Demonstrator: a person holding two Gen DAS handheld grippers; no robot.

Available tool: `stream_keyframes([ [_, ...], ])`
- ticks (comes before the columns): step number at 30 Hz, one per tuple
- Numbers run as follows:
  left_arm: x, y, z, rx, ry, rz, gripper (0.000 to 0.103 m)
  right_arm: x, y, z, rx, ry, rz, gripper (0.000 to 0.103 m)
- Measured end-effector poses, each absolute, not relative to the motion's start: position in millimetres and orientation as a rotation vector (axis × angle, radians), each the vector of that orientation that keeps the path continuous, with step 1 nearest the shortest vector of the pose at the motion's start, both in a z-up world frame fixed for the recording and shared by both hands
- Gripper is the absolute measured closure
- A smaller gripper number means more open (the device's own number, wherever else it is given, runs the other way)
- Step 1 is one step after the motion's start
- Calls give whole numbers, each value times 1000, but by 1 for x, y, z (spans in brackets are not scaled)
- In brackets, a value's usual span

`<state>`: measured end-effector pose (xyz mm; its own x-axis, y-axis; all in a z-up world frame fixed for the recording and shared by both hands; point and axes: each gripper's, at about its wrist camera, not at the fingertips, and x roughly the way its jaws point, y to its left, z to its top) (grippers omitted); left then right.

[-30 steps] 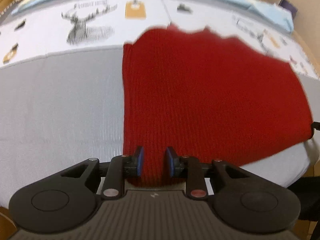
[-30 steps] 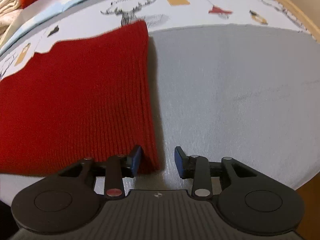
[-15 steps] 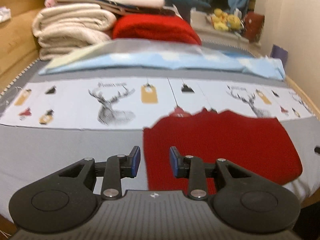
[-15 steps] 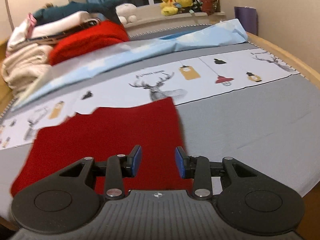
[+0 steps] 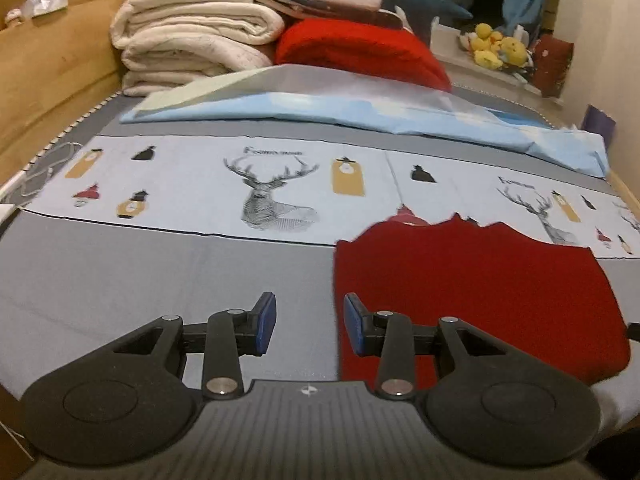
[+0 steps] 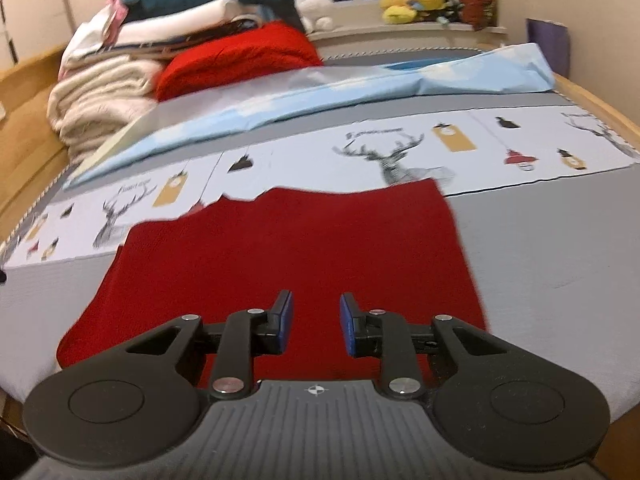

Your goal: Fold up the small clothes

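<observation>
At the far left of the bed, against the wooden bed frame [image 5: 48, 64], sits a stack of folded cream blankets [image 5: 192, 40], with a bunched bright red knit [image 5: 360, 52] just to its right and a pale blue folded sheet [image 5: 320, 108] stretched in front of both. Nearer lies the white printed band with grey deer heads [image 5: 276, 196] across the grey bedcover [image 5: 140, 276].

The left claw [image 5: 306, 322] hovers over bare grey cover just beside the left edge of the flat red knitted garment [image 5: 472, 292]; its blue pads have just been opening, they stand apart, and nothing lies between them.

The red garment rests spread flat on the bed near the front edge, its far, uneven edge overlapping the printed band.

The right claw [image 6: 316, 322] hangs above the garment's near middle part; its pads have just been closing, yet a gap remains and they grip nothing.

On the far right ledge sit yellow plush toys [image 6: 412, 0].
</observation>
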<state>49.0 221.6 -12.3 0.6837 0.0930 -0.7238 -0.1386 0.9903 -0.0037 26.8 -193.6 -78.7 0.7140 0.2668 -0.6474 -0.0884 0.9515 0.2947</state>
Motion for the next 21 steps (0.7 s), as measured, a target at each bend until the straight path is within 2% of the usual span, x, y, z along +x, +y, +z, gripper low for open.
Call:
stream_keyframes([
  [12, 46, 259, -11, -134, 841, 181, 60, 38, -86, -87, 131, 775, 348, 77],
  [16, 41, 281, -6, -202, 845, 209, 60, 30, -52, -86, 81, 727, 396, 89],
  [21, 32, 301, 0, -266, 832, 242, 60, 25, -16, -88, 51, 697, 500, 90],
])
